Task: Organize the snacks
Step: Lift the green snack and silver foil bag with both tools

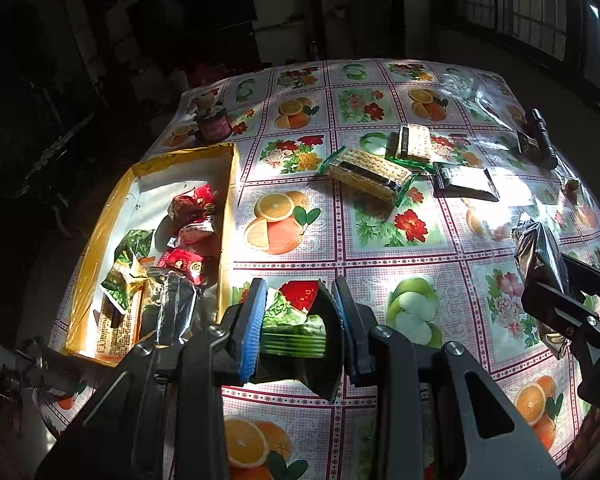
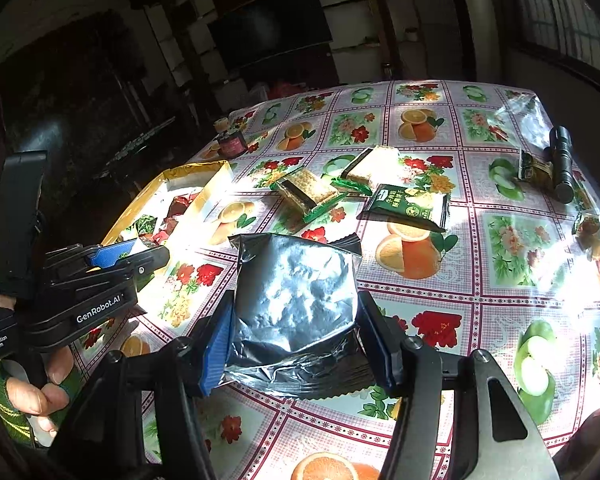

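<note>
My left gripper point(image 1: 298, 320) is shut on a small green snack packet point(image 1: 292, 320) just right of the yellow box point(image 1: 228, 208); it also shows in the right wrist view point(image 2: 140, 256). The box holds several red, green and silver snack packets point(image 1: 188, 236). My right gripper point(image 2: 296, 340) is shut on a silver foil snack bag point(image 2: 296, 292) above the table; the bag also shows in the left wrist view point(image 1: 540, 256). Two cracker packs point(image 1: 366, 174) point(image 1: 412, 144) and a dark green packet point(image 2: 408, 204) lie on the tablecloth farther out.
The table has a fruit-and-flower tablecloth point(image 1: 380, 256). A dark red jar point(image 1: 214, 124) stands beyond the box. A black flashlight point(image 2: 560, 164) and a small dark packet point(image 2: 534, 168) lie at the far right. Another wrapped snack point(image 2: 590, 228) lies near the right edge.
</note>
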`<state>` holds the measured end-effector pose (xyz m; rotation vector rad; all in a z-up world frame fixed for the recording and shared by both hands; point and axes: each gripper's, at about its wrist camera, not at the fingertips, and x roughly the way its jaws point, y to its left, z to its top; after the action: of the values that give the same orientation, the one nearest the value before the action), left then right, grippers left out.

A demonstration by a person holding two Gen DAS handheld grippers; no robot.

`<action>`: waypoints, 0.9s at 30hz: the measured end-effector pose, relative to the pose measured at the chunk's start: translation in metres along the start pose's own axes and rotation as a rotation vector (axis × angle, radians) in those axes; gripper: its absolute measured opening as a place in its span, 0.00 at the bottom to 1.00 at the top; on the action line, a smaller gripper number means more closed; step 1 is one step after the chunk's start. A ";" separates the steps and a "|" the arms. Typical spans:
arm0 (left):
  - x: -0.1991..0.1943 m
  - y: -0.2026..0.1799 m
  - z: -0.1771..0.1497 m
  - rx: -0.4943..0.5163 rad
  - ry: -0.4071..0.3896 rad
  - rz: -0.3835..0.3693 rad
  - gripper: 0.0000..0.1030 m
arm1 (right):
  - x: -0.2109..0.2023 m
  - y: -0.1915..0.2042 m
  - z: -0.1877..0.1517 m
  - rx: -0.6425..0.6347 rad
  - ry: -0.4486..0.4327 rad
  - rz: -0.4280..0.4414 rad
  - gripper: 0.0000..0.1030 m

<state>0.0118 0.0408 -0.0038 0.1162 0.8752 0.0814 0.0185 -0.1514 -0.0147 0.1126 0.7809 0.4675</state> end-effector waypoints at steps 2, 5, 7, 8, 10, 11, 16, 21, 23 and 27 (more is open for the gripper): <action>-0.003 0.003 -0.001 -0.006 -0.004 0.004 0.34 | -0.001 0.001 0.000 0.002 -0.001 0.001 0.57; -0.005 0.007 -0.002 -0.018 -0.010 0.007 0.34 | -0.002 0.002 0.000 0.000 -0.002 -0.001 0.57; -0.007 0.010 -0.002 -0.025 -0.013 0.011 0.34 | -0.002 0.004 0.001 -0.002 -0.001 0.002 0.57; -0.007 0.012 -0.002 -0.027 -0.015 0.013 0.34 | -0.002 0.005 0.001 -0.004 -0.001 0.003 0.57; -0.008 0.014 -0.002 -0.031 -0.019 0.017 0.34 | -0.002 0.006 0.001 -0.006 0.000 0.006 0.57; -0.009 0.015 -0.002 -0.033 -0.019 0.019 0.34 | -0.002 0.006 0.001 -0.007 0.001 0.007 0.57; -0.010 0.021 -0.003 -0.047 -0.020 0.024 0.34 | -0.001 0.009 0.000 -0.011 0.008 0.014 0.57; -0.010 0.027 -0.004 -0.059 -0.018 0.029 0.34 | 0.002 0.014 -0.001 -0.021 0.017 0.021 0.57; -0.010 0.029 -0.004 -0.062 -0.018 0.031 0.34 | 0.003 0.016 -0.001 -0.024 0.020 0.024 0.57; -0.009 0.034 -0.005 -0.073 -0.015 0.032 0.34 | 0.004 0.018 -0.001 -0.028 0.024 0.026 0.57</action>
<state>0.0016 0.0742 0.0042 0.0621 0.8543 0.1421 0.0135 -0.1334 -0.0137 0.0907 0.7971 0.5048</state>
